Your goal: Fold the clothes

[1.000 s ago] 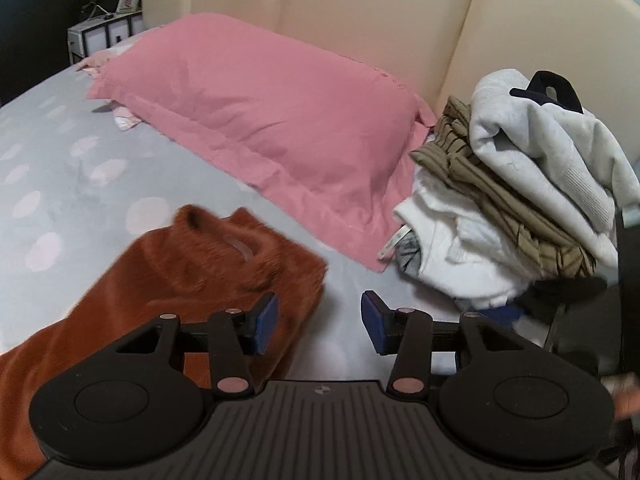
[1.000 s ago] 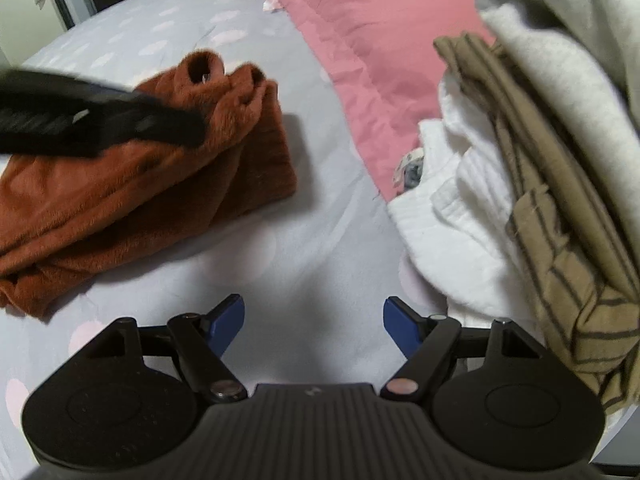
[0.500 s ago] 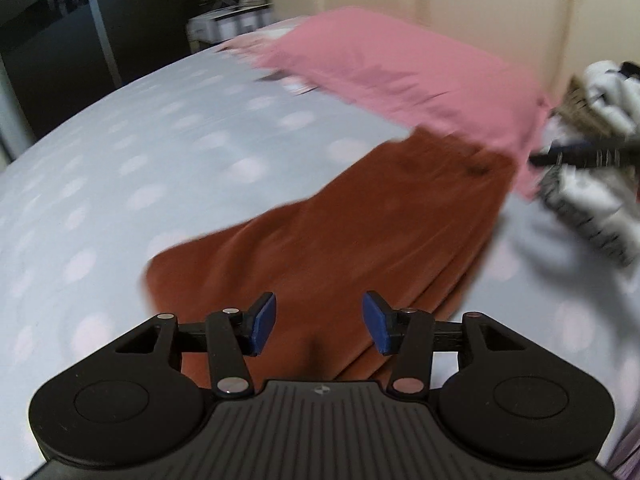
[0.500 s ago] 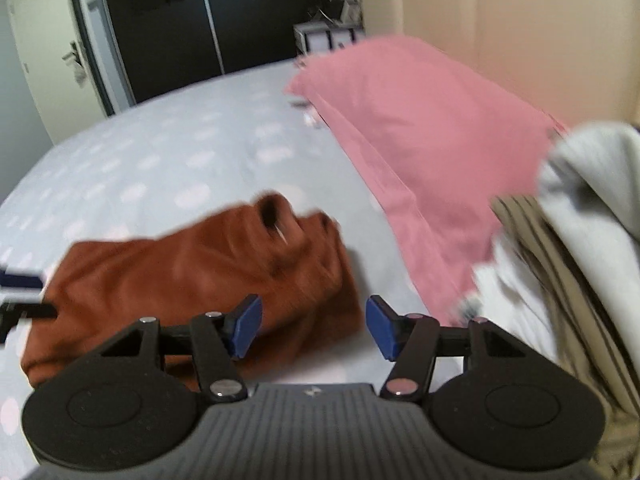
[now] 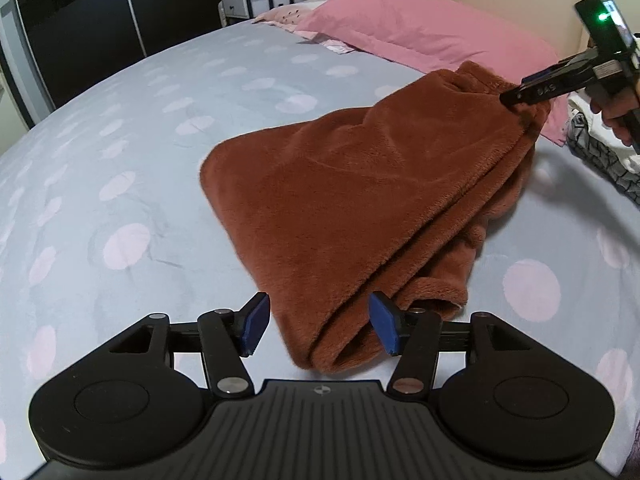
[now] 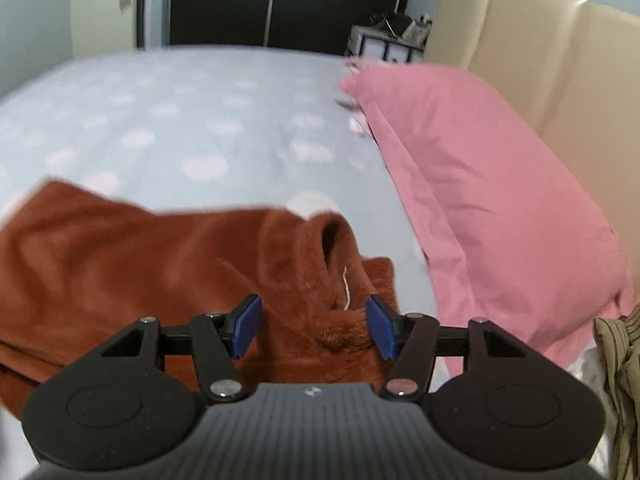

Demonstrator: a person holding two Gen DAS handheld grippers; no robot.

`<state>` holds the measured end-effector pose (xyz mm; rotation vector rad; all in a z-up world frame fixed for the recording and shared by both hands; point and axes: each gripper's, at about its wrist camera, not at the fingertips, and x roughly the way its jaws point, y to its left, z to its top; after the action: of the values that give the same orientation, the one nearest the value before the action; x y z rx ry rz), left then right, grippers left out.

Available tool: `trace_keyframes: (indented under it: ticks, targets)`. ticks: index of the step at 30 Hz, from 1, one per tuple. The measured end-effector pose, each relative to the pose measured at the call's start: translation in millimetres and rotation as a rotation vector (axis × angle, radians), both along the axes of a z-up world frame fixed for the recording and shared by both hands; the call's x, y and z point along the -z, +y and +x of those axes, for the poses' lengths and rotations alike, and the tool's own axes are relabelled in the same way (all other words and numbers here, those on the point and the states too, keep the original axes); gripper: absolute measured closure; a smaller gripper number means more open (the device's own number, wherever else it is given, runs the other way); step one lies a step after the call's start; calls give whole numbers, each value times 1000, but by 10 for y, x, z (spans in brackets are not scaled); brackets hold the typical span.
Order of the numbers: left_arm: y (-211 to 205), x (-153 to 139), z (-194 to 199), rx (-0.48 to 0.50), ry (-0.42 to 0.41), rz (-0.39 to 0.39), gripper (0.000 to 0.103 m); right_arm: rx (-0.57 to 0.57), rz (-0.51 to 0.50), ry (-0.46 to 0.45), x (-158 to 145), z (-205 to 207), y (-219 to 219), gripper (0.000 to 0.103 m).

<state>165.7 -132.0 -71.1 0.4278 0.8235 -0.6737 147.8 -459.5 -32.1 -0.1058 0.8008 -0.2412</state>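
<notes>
A rust-brown fleece garment (image 5: 360,192) lies loosely folded on the dotted grey bedsheet (image 5: 120,140). My left gripper (image 5: 320,328) hangs low over its near end. The jaws are opening, and the folded corner lies between the blue pads without being pressed. My right gripper (image 6: 314,326) is at the other end, by the collar (image 6: 332,248). Its jaws stand apart with bunched collar fleece between them, and no squeeze shows. In the left wrist view the right gripper (image 5: 516,98) reaches in from the right, held by a hand (image 5: 616,116).
A pink pillow (image 6: 480,184) lies against the cream headboard (image 6: 560,52). A pile of clothes (image 5: 600,148) sits at the right, with a striped olive piece (image 6: 620,360) at its edge. A white nightstand (image 5: 260,0) and dark wardrobe doors (image 5: 80,20) stand beyond the bed.
My left gripper swung away from the pillow and clothes pile to the garment's far end, and its jaws widened. My right gripper moved up to the collar, and its jaws narrowed.
</notes>
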Motion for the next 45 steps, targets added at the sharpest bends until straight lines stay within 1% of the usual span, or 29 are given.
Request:
trace_keyframes:
  ticks: [1,2,3,4,5,6,7,9,12,15,17,18,19,20,21,22,23,24,25,27,29,31,34,36,39,41,45]
  targets:
    - [-13,30,-2,6,-3,-2,50,8,-4,16,25,1,-23,43]
    - [-29,65,0,10,-11,2,50,22,10,27,39,-4,-64,46]
    - [-50,98,9,9,-15,11,51,44,30,38,47,-10,-119,68]
    - [-71,132,25,5,-12,23,55,65,51,49,55,-15,-174,86]
    - [-84,162,37,0,-8,30,59,92,93,46,49,-33,-252,87]
    - [-84,185,46,-6,-3,28,64,129,163,22,20,-79,-357,87]
    - [-83,209,54,-12,2,25,64,166,225,-1,-15,-131,-460,88]
    - [-82,253,68,-23,10,21,65,223,309,-21,-52,-210,-638,88]
    - [-75,291,70,-34,6,19,65,265,317,9,76,-231,-726,89]
    - [-56,304,55,-45,-3,14,63,323,349,34,225,-213,-803,89]
    - [-30,292,42,-47,-4,6,61,332,361,45,272,-186,-814,89]
    - [-2,274,43,-54,3,-6,56,323,367,52,273,-178,-816,88]
    - [34,251,53,-66,15,-26,52,314,373,58,275,-170,-818,84]
    - [83,221,71,-87,32,-62,50,312,381,56,267,-181,-832,84]
    - [144,189,90,-111,49,-106,48,316,392,42,247,-213,-859,80]
    - [211,159,117,-140,68,-152,46,320,402,29,228,-246,-886,59]
    - [266,133,148,-173,87,-193,46,324,412,16,209,-278,-913,48]
    - [325,116,182,-206,107,-235,44,329,423,3,190,-310,-940,38]
    - [375,107,221,-235,128,-273,42,333,440,-4,190,-335,-966,39]
    - [450,110,309,-286,170,-330,42,344,488,-5,233,-365,-1015,38]
    - [498,144,414,-332,211,-373,41,357,534,-1,300,-373,-1044,34]
    - [546,190,528,-377,254,-415,41,371,559,5,369,-362,-1050,26]
    - [649,320,708,-466,336,-485,41,395,579,3,471,-344,-1064,23]
    - [698,443,830,-510,405,-523,41,418,627,4,568,-345,-1101,23]
    - [727,631,943,-546,485,-545,41,465,742,-9,711,-383,-1176,24]
    - [713,732,968,-552,509,-552,41,482,797,-14,778,-401,-1198,24]
    - [663,887,975,-589,536,-578,41,508,871,-21,886,-407,-1204,24]
